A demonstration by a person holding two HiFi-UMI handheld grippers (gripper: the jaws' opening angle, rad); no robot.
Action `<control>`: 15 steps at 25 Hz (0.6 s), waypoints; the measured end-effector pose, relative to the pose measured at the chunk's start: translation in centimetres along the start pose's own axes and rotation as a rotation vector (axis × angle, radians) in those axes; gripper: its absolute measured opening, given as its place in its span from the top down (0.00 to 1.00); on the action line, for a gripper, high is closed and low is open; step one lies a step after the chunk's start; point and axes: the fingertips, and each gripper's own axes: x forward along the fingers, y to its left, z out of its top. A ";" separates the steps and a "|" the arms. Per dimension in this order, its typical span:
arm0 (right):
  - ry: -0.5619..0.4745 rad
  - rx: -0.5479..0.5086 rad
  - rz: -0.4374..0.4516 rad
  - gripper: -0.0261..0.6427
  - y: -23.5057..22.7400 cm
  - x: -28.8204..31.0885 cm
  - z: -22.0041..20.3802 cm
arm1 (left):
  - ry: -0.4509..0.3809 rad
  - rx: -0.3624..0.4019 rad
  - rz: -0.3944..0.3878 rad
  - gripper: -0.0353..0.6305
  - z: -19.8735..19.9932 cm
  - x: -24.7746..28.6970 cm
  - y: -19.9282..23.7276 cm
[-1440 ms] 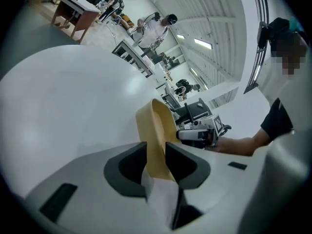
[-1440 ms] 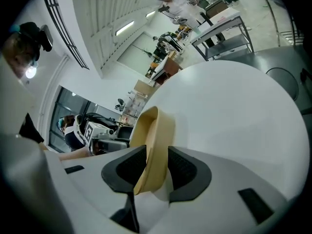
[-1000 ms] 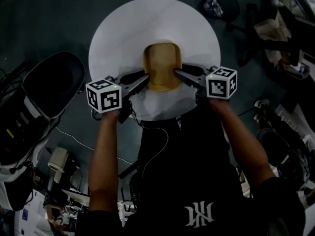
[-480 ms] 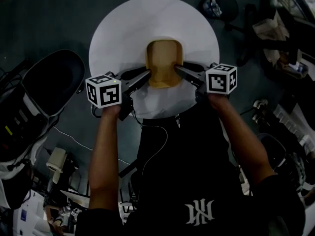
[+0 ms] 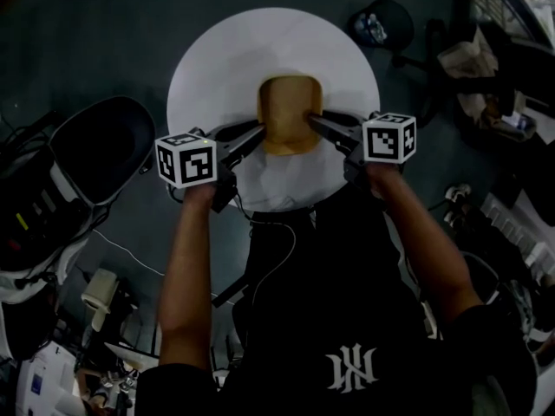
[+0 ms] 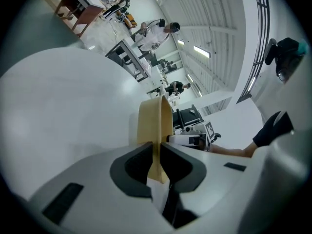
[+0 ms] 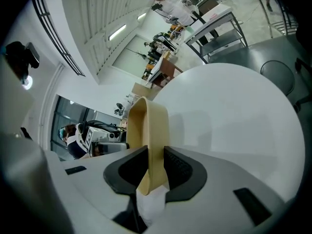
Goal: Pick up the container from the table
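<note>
At table, left claw (right claw likewise) tightens on container.

Head view dim and underexposed — both gripper views bright, lit by ceiling strips toward 12 o'clock, fisheye-warped with black corners.

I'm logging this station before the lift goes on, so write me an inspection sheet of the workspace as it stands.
Surface: round white table, bare except for the job's thing.
Job's things: one tan container, open side up.
Clutter: nothing seen on the table.
Grippers: left gripper and right gripper have just been closing; each pinches a side wall of the container between its fingers.
Cables: dark cable down the person's front; pale cable on the floor.
Surroundings: black chair at left, dark stool beyond the table.
</note>
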 end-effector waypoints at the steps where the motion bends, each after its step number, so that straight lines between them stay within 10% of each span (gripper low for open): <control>1: -0.003 -0.008 0.002 0.79 0.5 0.0 0.3 | -0.005 0.007 0.000 0.87 0.3 -0.3 -0.3; 15: -0.051 -0.154 0.045 0.79 9.3 -2.9 7.2 | -0.126 0.167 0.019 0.87 7.2 -5.1 -7.5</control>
